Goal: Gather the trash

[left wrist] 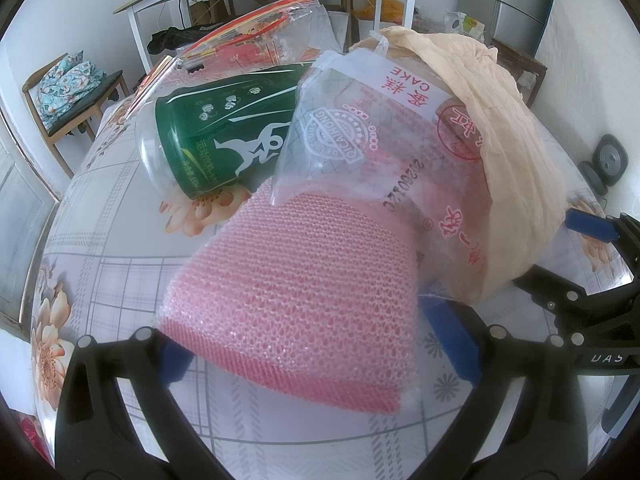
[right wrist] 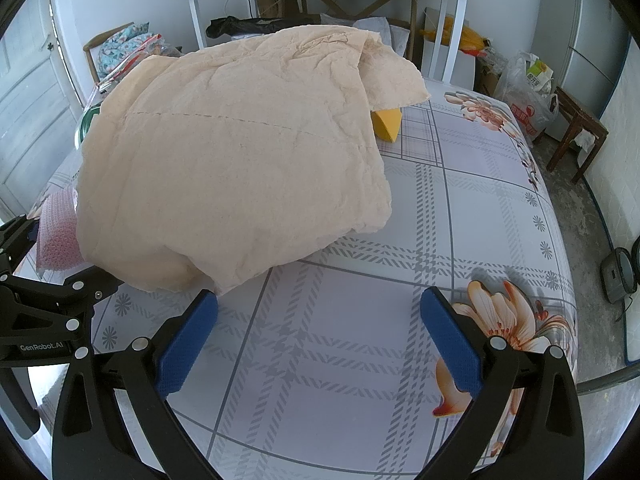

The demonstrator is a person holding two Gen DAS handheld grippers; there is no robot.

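Left wrist view: the left gripper point(left wrist: 316, 344) stands with its fingers wide, straddling a pink foam net point(left wrist: 296, 296) that lies on the flowered table point(left wrist: 120, 280); the blue pads flank the net but do not visibly press it. Behind the net the trash sits in one pile: a green bottle point(left wrist: 224, 140) on its side, a clear cake wrapper point(left wrist: 360, 140) leaning over the net, a red-printed bag point(left wrist: 240, 40) at the back, and a beige paper sheet point(left wrist: 500, 128) draped over the right side.

Right wrist view: the right gripper point(right wrist: 320, 336) is also wide and empty, hovering over bare cloth just beside the paper's near edge. A yellow wedge point(right wrist: 386, 122) shows under the paper's far corner (what it is cannot be told).

The step in hand appears to be the first pick. The next move probably calls for the left fingers to close on the net. The net looks soft and springy, the paper thin and creased.
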